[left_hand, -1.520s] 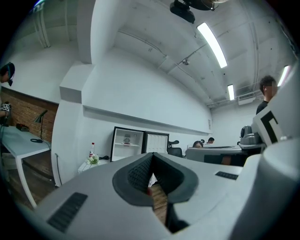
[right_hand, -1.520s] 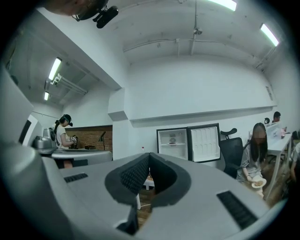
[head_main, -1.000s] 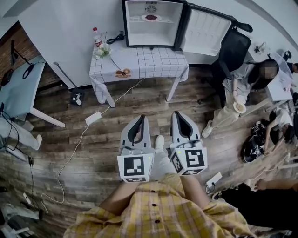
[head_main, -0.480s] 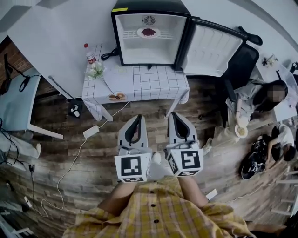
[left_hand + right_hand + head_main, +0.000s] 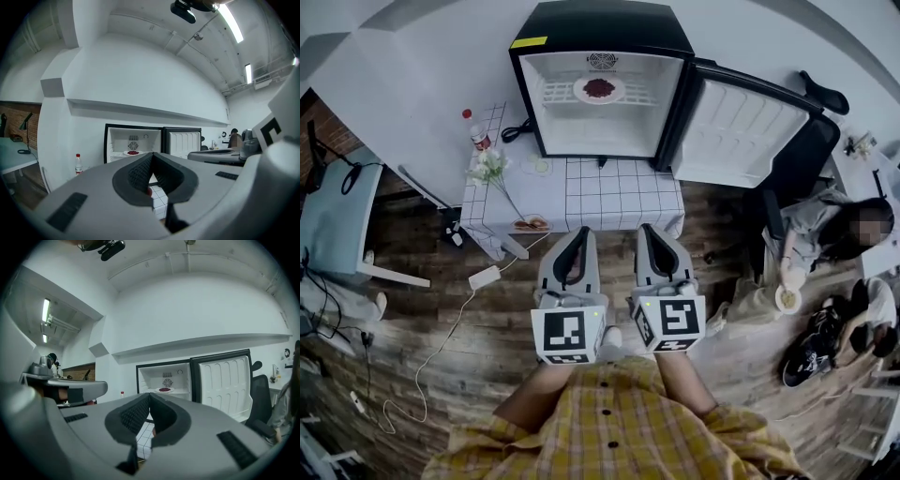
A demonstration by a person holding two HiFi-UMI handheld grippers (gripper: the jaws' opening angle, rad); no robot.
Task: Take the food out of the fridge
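Food [image 5: 599, 89]: not yet reached. The 2 near grippers, left gripper [image 5: 582, 234] and right gripper [image 5: 647, 231], are pressed together and empty. Beyond them stands the checkered table [image 5: 619, 192]. On it sits the open fridge [image 5: 598, 26], with the food plated on its shelf. Step in hand: approach. Next move: spread jaws at the plate.

You hold the grey two-jaw left gripper [image 5: 581, 234] and the grey two-jaw right gripper [image 5: 647, 230] side by side, level. Both have jaws together and are empty. Your forearms are bare.

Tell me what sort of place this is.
Probably an office or lab workroom: a mini fridge open on a checked-cloth table, an office chair, a desk, cables across the wood floor.
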